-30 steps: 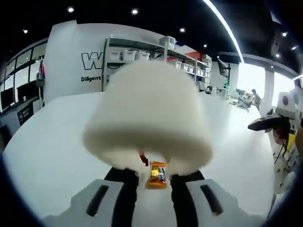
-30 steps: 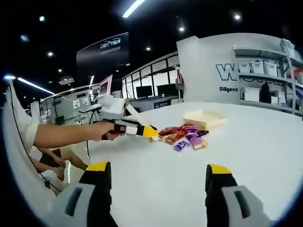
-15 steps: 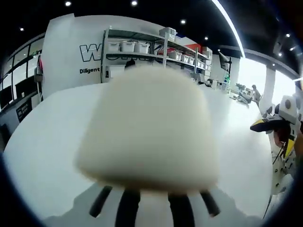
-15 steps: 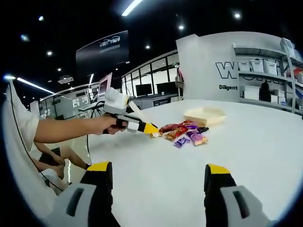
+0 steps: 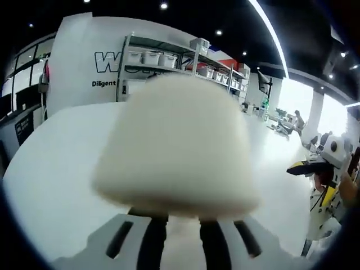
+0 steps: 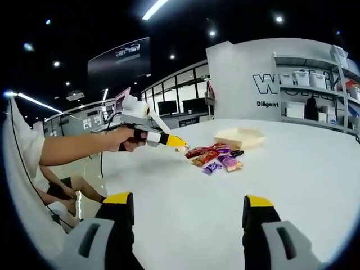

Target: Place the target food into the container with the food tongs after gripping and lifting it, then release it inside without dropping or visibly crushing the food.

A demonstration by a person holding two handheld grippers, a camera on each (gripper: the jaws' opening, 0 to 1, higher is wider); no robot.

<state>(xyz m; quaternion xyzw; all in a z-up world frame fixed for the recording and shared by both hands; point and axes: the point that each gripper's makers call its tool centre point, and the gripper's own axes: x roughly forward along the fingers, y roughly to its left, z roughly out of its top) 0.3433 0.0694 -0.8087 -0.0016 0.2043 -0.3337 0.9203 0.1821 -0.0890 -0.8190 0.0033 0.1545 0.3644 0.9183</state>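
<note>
In the right gripper view, a person's hand [image 6: 126, 138] on the left holds the left gripper [image 6: 181, 147], a white tool with yellow tips, out over the broad white tabletop [image 6: 292, 180]. Its tips sit just beside a small heap of bright red, purple and orange wrapped snacks [image 6: 216, 157]; whether they touch a wrapper cannot be told from here. Just beyond the heap, further right, stands a shallow pale beige rectangular container [image 6: 240, 137]. In the foreground the right gripper [image 6: 188, 208] hovers above bare tabletop, its black, yellow-capped jaws spread wide with nothing between them.

In the left gripper view, a large blurred cream-white rounded block [image 5: 177, 149] sits right in front of the lens, above the two dark jaws, which run close together; it hides their tips, so I cannot tell how the left gripper is set or whether it holds anything. The right gripper shows at the far right edge.
</note>
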